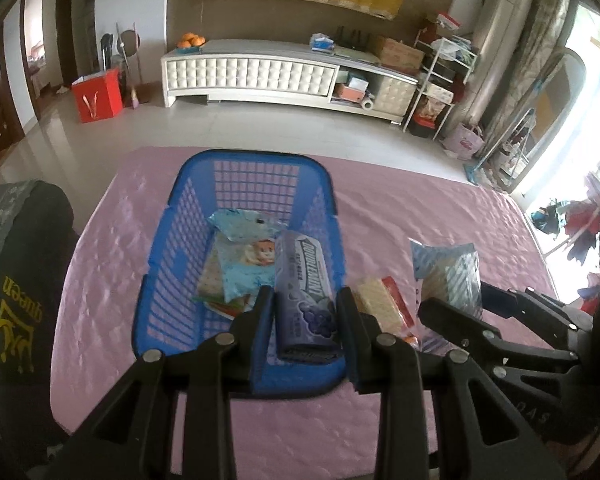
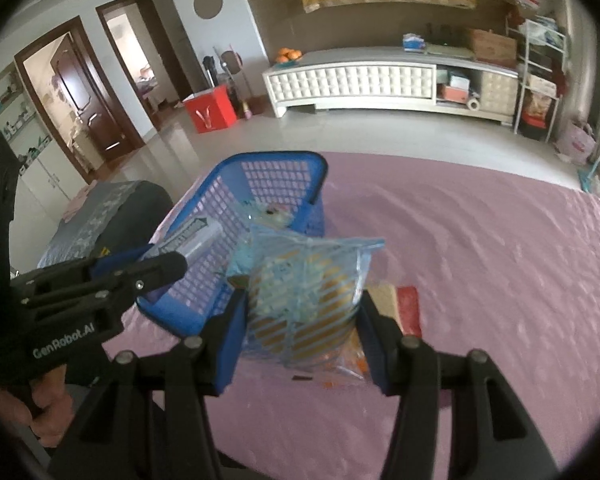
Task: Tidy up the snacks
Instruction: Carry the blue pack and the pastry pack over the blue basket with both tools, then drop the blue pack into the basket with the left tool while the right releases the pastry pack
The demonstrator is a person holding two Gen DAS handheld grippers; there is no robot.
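Both grippers tilted down (loaded).

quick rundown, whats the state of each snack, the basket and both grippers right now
left gripper: shut on the purple gum pack
purple gum pack: held above the basket
right gripper: shut on the striped clear bag
striped clear bag: held up off the pink cloth
blue basket: upright on the cloth, light blue packets inside
cracker pack: lying on the cloth, outside the basket
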